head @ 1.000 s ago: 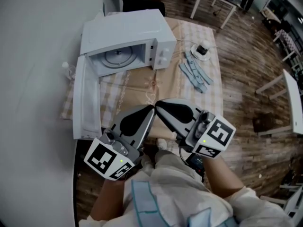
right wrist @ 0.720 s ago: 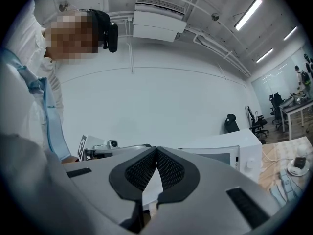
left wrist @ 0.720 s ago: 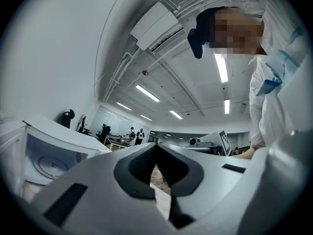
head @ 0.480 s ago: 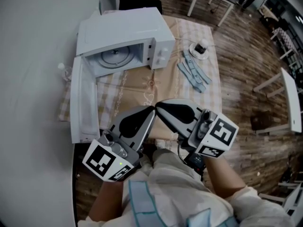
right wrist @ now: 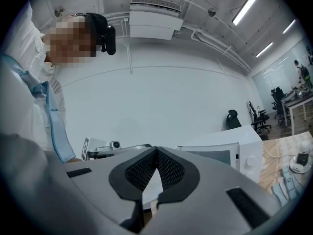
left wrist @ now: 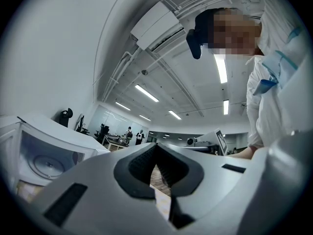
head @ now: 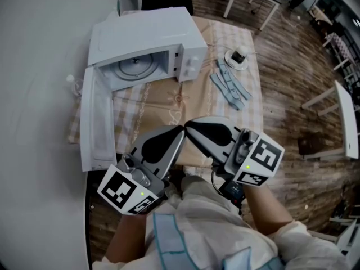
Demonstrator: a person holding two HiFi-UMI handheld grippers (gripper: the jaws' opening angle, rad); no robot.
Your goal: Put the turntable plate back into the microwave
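Two smooth grey grippers show in the head view, the left gripper [head: 175, 134] and the right gripper [head: 194, 129], tips touching. The round, glassy turntable plate [head: 134, 68] lies inside the boxy white microwave [head: 146, 35], whose door [head: 93, 122] stands wide open.

Left gripper view: ribbed black pads [left wrist: 139, 163] pressed together, nothing between.

Right gripper view: its mesh-textured pads [right wrist: 168, 169] likewise closed and empty.
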